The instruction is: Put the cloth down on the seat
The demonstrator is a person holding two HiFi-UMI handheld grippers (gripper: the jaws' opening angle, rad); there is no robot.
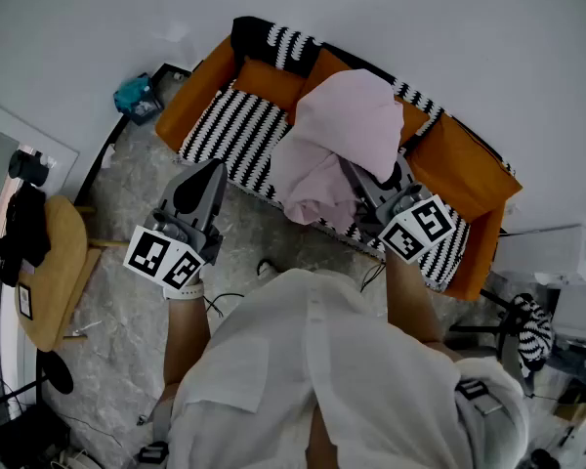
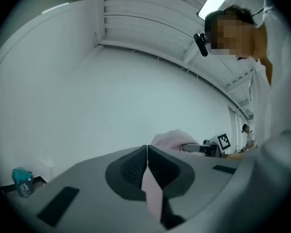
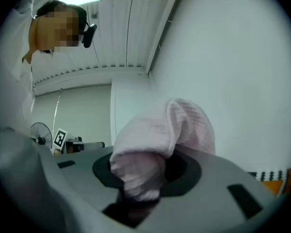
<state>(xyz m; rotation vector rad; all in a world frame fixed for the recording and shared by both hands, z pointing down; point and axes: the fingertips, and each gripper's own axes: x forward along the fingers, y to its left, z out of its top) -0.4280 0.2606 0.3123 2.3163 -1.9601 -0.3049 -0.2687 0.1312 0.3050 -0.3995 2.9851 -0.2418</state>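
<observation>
A pink cloth (image 1: pixel 337 135) hangs bunched above the right half of an orange sofa (image 1: pixel 469 159), over its black-and-white striped seat (image 1: pixel 234 130). My right gripper (image 1: pixel 359 179) is shut on the cloth from below, its tips buried in the folds. In the right gripper view the cloth (image 3: pixel 155 140) fills the space between the pads of that gripper (image 3: pixel 144 173) and bulges over them. My left gripper (image 1: pixel 213 169) points up in front of the sofa's left half, apart from the cloth, with its jaws shut. The left gripper (image 2: pixel 147 152) sees the cloth (image 2: pixel 172 139) just past its tips.
A teal object (image 1: pixel 135 94) lies on the floor beside the sofa's left arm. A round wooden stool (image 1: pixel 54 272) stands at my left. Cables run over the grey floor (image 1: pixel 127 340). White boxes and a striped item (image 1: pixel 532 330) sit at the right. A wall rises behind the sofa.
</observation>
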